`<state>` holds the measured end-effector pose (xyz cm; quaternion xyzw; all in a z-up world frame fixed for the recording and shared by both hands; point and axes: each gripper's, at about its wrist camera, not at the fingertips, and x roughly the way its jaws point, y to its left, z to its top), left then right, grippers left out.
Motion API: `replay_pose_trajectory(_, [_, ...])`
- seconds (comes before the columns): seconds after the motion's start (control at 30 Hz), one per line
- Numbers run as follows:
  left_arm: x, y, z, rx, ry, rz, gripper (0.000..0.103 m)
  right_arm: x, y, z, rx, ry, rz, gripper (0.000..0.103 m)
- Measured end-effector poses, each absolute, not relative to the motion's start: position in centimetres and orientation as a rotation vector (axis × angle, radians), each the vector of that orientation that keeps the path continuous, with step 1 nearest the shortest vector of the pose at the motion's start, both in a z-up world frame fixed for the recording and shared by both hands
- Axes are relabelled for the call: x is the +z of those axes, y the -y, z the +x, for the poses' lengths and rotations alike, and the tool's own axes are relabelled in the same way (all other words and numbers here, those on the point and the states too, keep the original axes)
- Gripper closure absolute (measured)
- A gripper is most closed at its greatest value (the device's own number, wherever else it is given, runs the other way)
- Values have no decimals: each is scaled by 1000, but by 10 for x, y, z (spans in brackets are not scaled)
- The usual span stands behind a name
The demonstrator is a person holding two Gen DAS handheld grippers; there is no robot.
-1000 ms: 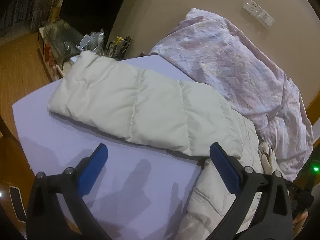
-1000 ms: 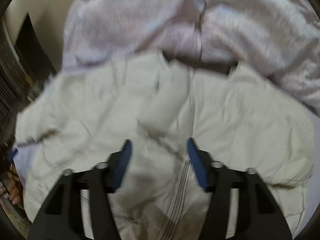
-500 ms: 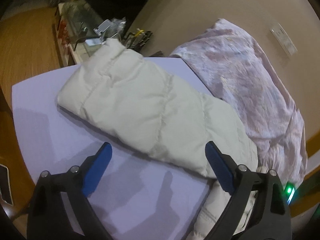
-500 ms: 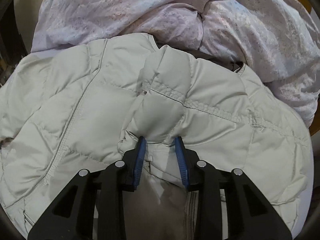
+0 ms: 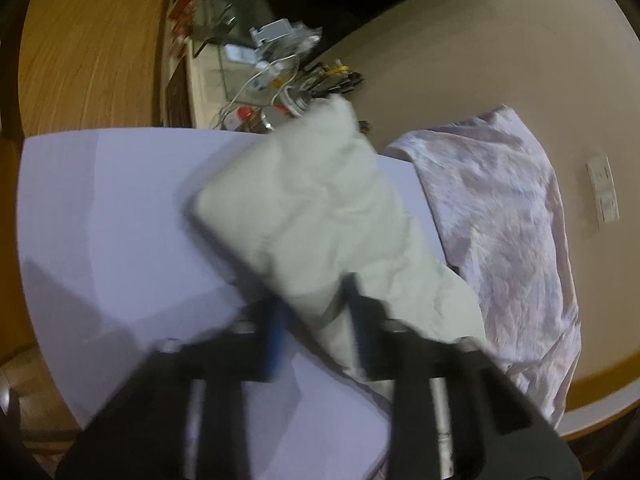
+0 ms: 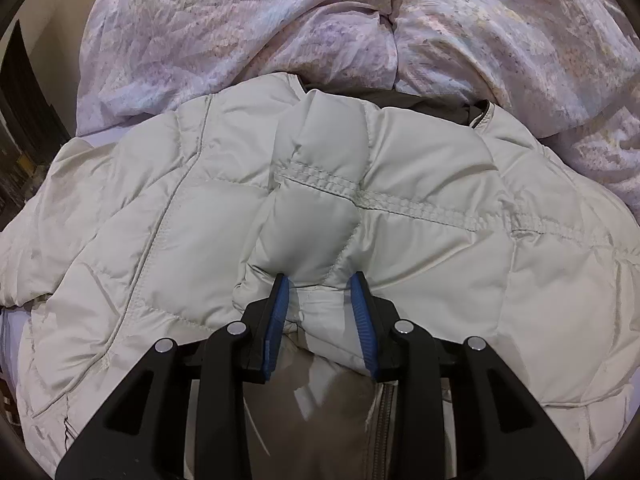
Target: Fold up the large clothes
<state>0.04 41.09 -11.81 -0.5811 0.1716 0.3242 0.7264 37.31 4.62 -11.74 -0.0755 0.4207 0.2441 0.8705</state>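
Looking along your left gripper (image 5: 318,320), you have a sleeve (image 5: 320,216) of the cream puffer jacket (image 5: 420,296) between jaws that have just been closing; the blurred frame shows them pinched on its near edge, above the lilac sheet (image 5: 120,220). In the right wrist view, your right gripper (image 6: 320,300) is clenched on a quilted fold of the jacket's body (image 6: 400,240), which lies spread in front of the floral duvet (image 6: 320,20). You seem to be starting the sleeve fold; next, carry that sleeve across the body without losing either pinch.
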Motion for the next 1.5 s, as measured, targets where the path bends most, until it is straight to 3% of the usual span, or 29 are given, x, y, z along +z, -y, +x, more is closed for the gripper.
replay_pose_trajectory(0.2, [-85, -406, 15, 716, -408, -1139, 98, -115, -40, 374, 535, -907, -131, 66])
replay_pose_trajectory(0.3, [-39, -389, 28, 650, -377, -1025, 99, -109, -26, 372, 592, -949, -59, 51])
replay_pose_trajectory(0.33, [-23, -381, 35, 620, -367, -987, 99, -107, -18, 369, 624, -959, -22, 42])
replay_pose_trajectory(0.53, [54, -311, 81, 417, -338, -778, 99, -91, 23, 348, 647, -904, 31, 37])
replay_pose_trajectory(0.7, [88, -241, 131, 219, -370, -675, 98, -82, 64, 343, 621, -871, 88, 35])
replay_pose_trajectory(1.0, [89, -132, 202, -76, -470, -594, 98, -85, 143, 349, 515, -845, 179, 32])
replay_pose_trajectory(1.3, [10, -51, 259, -153, -724, -483, 97, -93, 174, 355, 454, -851, 239, 32])
replay_pose_trajectory(1.37, [-10, -41, 267, -159, -794, -456, 91, -93, 173, 352, 453, -846, 240, 32])
replay_pose_trajectory(1.43, [-24, -35, 267, -181, -843, -455, 77, -89, 168, 349, 464, -836, 238, 32])
replay_pose_trajectory(1.5, [-27, -38, 261, -216, -852, -470, 55, -83, 161, 345, 484, -817, 226, 32])
